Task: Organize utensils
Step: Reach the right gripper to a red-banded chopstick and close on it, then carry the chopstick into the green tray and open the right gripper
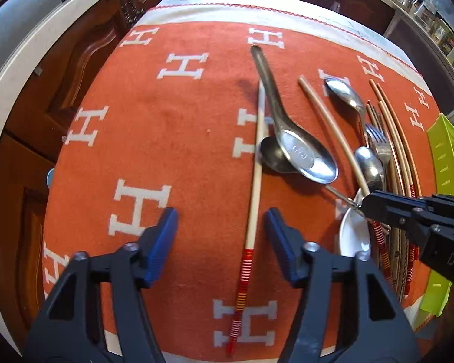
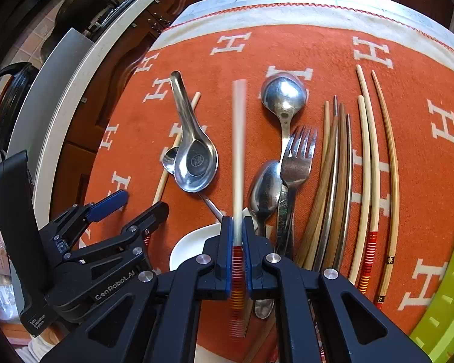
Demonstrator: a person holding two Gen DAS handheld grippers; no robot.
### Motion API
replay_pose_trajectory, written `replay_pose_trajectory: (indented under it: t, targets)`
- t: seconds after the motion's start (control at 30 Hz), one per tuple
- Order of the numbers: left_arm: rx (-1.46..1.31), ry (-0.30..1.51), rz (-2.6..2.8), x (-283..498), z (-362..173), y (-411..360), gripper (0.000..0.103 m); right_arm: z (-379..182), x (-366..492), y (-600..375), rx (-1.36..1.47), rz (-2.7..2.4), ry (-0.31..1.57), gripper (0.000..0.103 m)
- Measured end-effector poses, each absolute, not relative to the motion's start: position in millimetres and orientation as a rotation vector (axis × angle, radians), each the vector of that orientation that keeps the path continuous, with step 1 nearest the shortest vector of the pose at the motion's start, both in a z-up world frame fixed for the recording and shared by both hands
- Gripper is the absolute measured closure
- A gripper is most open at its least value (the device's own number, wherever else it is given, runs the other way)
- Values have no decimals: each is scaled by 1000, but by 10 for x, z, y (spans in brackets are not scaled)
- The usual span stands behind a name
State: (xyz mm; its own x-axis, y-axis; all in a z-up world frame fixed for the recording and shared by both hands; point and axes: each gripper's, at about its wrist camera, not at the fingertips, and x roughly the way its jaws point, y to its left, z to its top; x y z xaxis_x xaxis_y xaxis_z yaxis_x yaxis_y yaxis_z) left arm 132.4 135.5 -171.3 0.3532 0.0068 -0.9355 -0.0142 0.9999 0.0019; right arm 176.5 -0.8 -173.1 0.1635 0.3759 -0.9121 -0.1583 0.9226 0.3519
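Observation:
Utensils lie on an orange cloth (image 1: 172,139). My left gripper (image 1: 221,233) is open and empty, its blue fingers astride a pale chopstick with a red-striped handle (image 1: 252,211) lying on the cloth. My right gripper (image 2: 236,227) is shut on a second red-striped chopstick (image 2: 238,157), blurred and pointing away; it also shows in the left wrist view (image 1: 366,204). A deep metal soup spoon (image 1: 299,148) rests on a smaller spoon. More spoons (image 2: 283,96), a fork (image 2: 298,157) and several chopsticks (image 2: 366,166) lie to the right.
A white ceramic spoon (image 2: 190,245) lies under my right gripper. A lime-green tray (image 2: 451,296) stands at the right edge of the cloth. A white counter edge (image 1: 12,69) and wooden cabinets run along the left. Jars stand on a counter at the far right (image 1: 439,30).

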Motion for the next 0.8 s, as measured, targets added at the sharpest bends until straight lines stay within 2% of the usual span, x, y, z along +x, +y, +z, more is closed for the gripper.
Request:
replay_pose_trajectory:
  t: [0.03,0.1,0.37,0.57,0.8]
  targets:
    - [-3,1205,7,1329,-1700,1339,77,-1731,1757,-6,190,386,1352,97]
    - [1,1209,3,1330,-1681,1322,98,-1715,1732,-20,194,394,1343,97]
    - [-81,1205,7,1235,-1555,1423,99,-1431,1555,-258,238,406,1281,97]
    - [-110,1132,-31,990,-1105,1409,99,-1125,1377,-581,286,385,1219,97]
    - [-60,1036,-187,758,-519,811,99,-764,1005,-1274,354,291,1146,97]
